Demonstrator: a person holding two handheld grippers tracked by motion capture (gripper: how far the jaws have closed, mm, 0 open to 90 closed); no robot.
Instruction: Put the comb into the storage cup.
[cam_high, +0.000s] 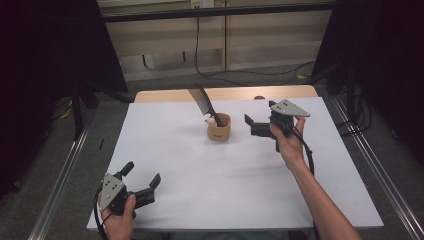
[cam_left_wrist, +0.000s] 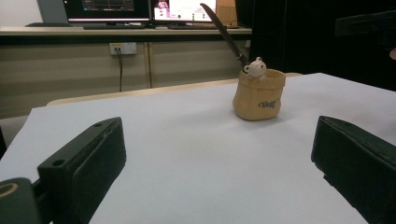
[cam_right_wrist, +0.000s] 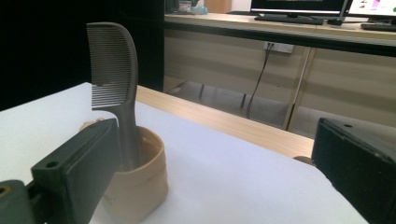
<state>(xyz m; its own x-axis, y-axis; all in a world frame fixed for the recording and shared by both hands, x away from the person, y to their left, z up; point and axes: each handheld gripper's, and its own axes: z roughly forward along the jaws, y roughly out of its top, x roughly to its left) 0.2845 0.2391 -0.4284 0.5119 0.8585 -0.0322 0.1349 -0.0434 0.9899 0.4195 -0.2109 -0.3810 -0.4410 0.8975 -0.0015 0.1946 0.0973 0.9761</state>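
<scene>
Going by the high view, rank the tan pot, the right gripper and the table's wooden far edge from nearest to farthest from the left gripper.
1. Tan pot, mid-table, holding the comb.
2. Right gripper, just right of the pot.
3. Wooden far edge, at the back.

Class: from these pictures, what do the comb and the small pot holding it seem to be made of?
Comb: likely hard plastic, dark grey and matte, with fine, even moulded teeth. Pot: tan, sack-shaped with soft folds and printed lettering; possibly glazed ceramic or resin, though I cannot tell which.

A lab or office workroom is indicated: beyond the fingers, lit monitors (cam_left_wrist: 140, 9) are set on a long counter (cam_left_wrist: 126, 31), a wall socket (cam_left_wrist: 121, 48) with hanging cables is seen, and the white-covered table (cam_high: 175, 150) is flanked by metal rails (cam_high: 60, 175).
</scene>
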